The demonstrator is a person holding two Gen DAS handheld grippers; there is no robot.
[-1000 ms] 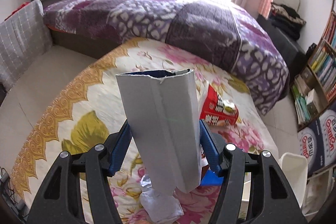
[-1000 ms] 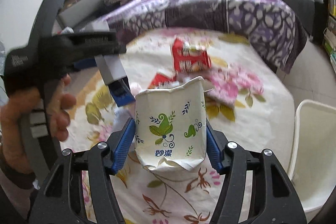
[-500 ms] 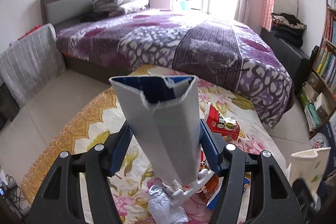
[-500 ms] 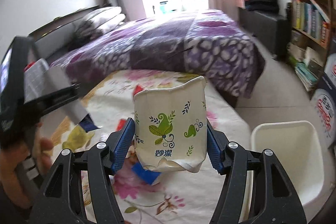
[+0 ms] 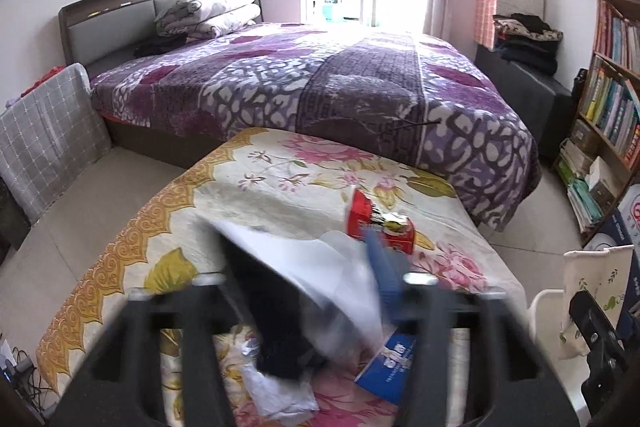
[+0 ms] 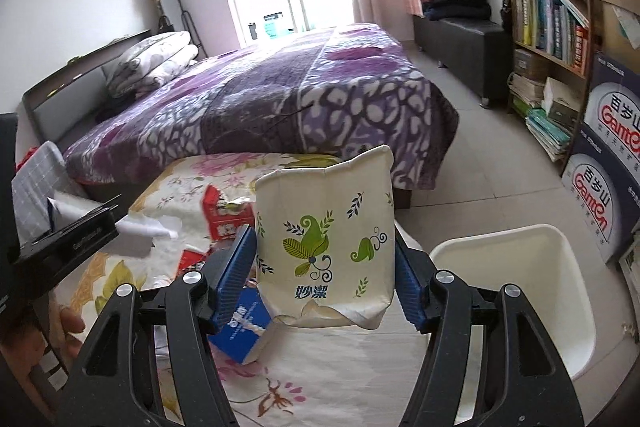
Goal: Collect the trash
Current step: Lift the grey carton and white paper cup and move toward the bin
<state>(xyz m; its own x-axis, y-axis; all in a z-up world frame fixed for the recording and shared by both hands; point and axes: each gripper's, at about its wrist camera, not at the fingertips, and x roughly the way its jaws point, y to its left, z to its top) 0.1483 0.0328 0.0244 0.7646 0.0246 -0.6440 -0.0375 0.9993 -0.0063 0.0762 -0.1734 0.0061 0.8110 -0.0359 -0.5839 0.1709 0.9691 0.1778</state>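
My left gripper point(image 5: 320, 279) is blurred and its jaws are closing on a grey-white carton point(image 5: 320, 267), which is squashed and tilted between the blue pads above the floral cloth. The same carton point(image 6: 136, 227) sticks out at the left of the right wrist view. My right gripper point(image 6: 324, 251) is shut on a crumpled white paper cup point(image 6: 324, 235) with green leaf prints, held upright beside the white bin point(image 6: 520, 287). The cup point(image 5: 592, 287) also shows at the right edge of the left wrist view.
On the floral cloth point(image 5: 240, 187) lie a red snack packet point(image 5: 380, 223), a blue box point(image 5: 392, 363) and crumpled white wrapping point(image 5: 276, 391). A purple bed point(image 5: 320, 87) stands behind. Bookshelves point(image 6: 560, 7) and stacked cartons point(image 6: 608, 167) line the right wall.
The left jaws have closed in, and the carton went from upright to flattened and tilted. Both grippers swung right towards the white bin, which now sits closer to the cup.
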